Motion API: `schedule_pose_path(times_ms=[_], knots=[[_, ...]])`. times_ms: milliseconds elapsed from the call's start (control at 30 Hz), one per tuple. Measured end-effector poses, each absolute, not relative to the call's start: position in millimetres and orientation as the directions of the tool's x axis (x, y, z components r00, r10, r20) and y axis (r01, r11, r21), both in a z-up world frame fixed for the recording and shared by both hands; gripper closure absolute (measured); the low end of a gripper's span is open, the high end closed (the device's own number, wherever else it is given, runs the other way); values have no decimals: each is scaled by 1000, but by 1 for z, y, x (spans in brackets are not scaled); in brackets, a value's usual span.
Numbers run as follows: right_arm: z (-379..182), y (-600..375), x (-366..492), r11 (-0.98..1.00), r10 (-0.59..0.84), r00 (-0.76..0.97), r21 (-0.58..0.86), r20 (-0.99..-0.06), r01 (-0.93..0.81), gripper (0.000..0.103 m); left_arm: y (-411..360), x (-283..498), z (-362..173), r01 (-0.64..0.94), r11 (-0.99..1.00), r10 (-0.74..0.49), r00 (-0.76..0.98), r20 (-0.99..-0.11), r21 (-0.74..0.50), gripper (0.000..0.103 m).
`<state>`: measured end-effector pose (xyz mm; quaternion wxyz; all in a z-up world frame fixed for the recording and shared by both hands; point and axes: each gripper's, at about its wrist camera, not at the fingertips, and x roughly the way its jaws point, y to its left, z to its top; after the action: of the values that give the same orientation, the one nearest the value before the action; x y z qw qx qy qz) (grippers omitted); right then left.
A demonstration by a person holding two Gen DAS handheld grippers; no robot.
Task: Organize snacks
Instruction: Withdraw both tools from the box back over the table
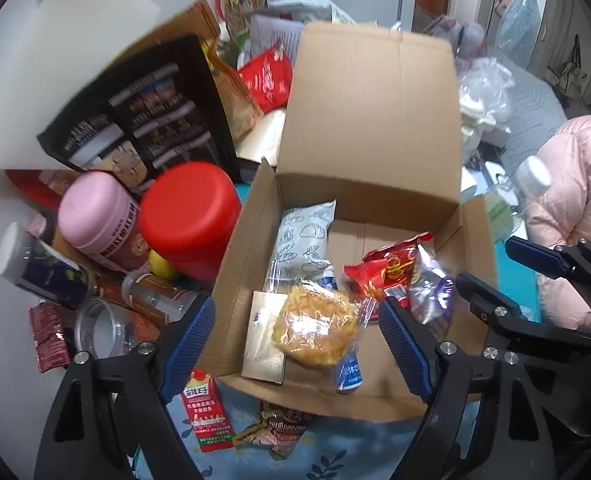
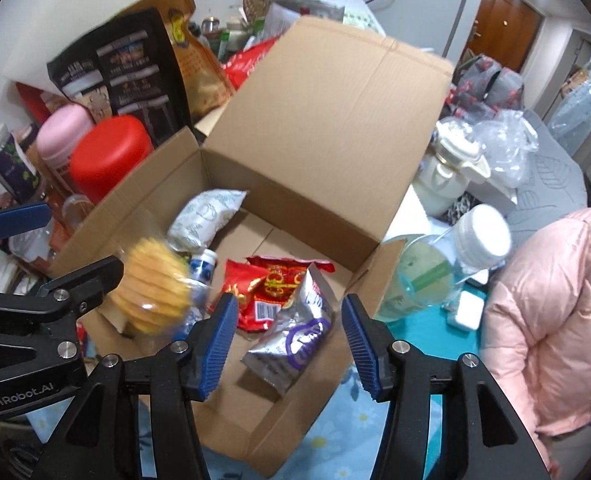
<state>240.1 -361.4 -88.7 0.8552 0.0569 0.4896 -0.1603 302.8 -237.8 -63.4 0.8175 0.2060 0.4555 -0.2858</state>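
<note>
An open cardboard box [image 1: 371, 120] [image 2: 315, 120] stands on the table. Inside lie a clear bag of yellow biscuits [image 1: 315, 326] [image 2: 151, 286], a white patterned pouch [image 1: 305, 236] [image 2: 205, 216], a red snack packet [image 1: 389, 266] [image 2: 271, 290], a silver and purple packet [image 1: 431, 284] [image 2: 295, 336], a small blue-labelled bottle [image 1: 348, 372] and a beige carton [image 1: 265, 338]. My left gripper [image 1: 295, 344] is open and empty just above the biscuits. My right gripper [image 2: 289, 340] is open and empty above the silver packet.
Left of the box stand a red-lidded jar [image 1: 189, 216], a pink-lidded tub [image 1: 95, 216], a dark printed box [image 1: 135, 116] and several cans. A red sachet [image 1: 207, 416] and a brown packet [image 1: 279, 428] lie in front. A person in a pink jacket [image 2: 555, 320] is at the right.
</note>
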Motion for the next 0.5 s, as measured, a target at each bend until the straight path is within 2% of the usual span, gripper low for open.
schedule_pose_path(times_ms=[500], knots=[[-29,-322,194,965,-189,591,-39,-784,258,49,-179,250,-1,548,835,-306,521,-797,38,19]])
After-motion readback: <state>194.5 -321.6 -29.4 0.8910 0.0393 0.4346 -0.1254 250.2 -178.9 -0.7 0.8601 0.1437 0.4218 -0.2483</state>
